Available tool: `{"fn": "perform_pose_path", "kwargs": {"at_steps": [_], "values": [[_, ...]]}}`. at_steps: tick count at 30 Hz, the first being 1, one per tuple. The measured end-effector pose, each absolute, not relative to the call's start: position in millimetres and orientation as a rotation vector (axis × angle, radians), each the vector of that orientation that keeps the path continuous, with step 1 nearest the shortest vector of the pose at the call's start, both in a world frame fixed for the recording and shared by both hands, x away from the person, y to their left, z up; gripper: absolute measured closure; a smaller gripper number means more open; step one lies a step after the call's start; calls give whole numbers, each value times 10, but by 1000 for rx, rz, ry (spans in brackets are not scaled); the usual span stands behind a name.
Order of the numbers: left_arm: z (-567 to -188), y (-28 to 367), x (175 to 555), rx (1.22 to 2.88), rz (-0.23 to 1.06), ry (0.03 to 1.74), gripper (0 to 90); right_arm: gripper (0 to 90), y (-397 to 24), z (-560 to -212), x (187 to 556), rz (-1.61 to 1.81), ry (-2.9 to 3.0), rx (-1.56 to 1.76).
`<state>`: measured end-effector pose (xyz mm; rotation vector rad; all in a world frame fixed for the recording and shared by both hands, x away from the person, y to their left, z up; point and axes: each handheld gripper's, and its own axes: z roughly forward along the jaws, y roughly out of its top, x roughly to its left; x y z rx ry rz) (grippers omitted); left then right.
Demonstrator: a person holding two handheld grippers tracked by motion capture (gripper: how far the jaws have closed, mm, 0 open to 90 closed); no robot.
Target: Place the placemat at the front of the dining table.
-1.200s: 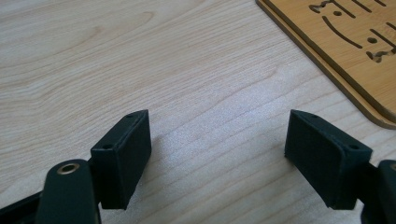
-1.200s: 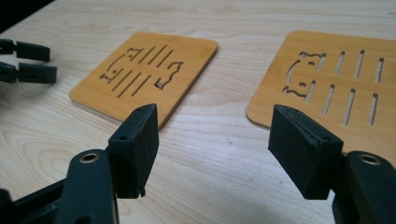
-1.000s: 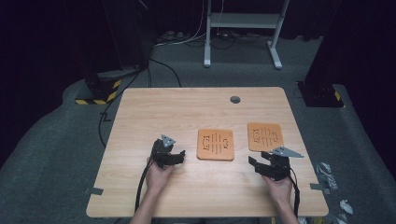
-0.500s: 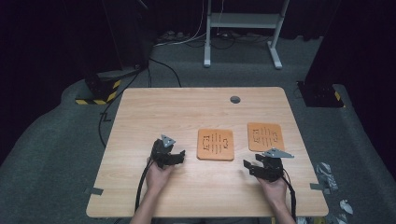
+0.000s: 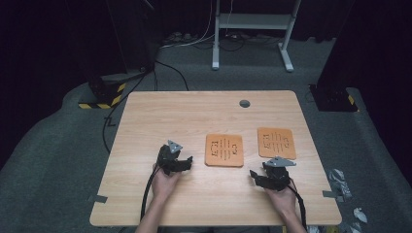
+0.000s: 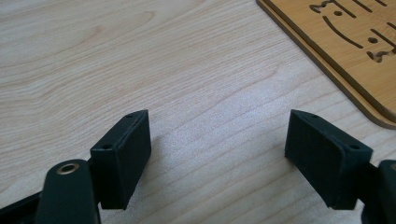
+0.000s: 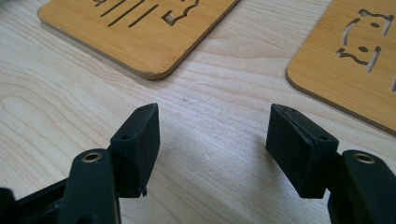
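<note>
Grippers: left gripper (image 5: 186, 162), jaws wide, empty, over bare table (image 5: 160, 116); left mat (image 5: 224, 150) just beside it. Right gripper (image 5: 256, 175), jaws wide, empty, near the table's front edge, facing the gap between left mat and right mat (image 5: 276, 142). Grommet (image 5: 244, 103) far back. Nothing between jaws and mats.

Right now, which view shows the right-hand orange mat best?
The high view: the right-hand orange mat lies whole and flat beyond the right gripper. The right gripper view crops it at the frame's edge.
</note>
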<state>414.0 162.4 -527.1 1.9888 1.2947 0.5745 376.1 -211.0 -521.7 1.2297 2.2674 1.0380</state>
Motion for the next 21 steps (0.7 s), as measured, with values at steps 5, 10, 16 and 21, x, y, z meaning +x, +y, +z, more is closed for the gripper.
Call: {"fn": "perform_pose_path", "kwargs": {"at_steps": [5,10,16,21], "values": [[-5272,1624,4139,1988,575,1295,226,345,-2087,-5221,3751,1021,2280,1215],[-5272,1623,4138,1986,577,1296,226,322,-2048,-5226,3745,980,2307,1185],[-5272,1623,4136,1986,576,1298,227,302,-2047,-5225,3745,976,2312,1181],[-5272,1623,4136,1986,576,1298,226,260,-2044,-5229,3747,962,2294,1213]]}}
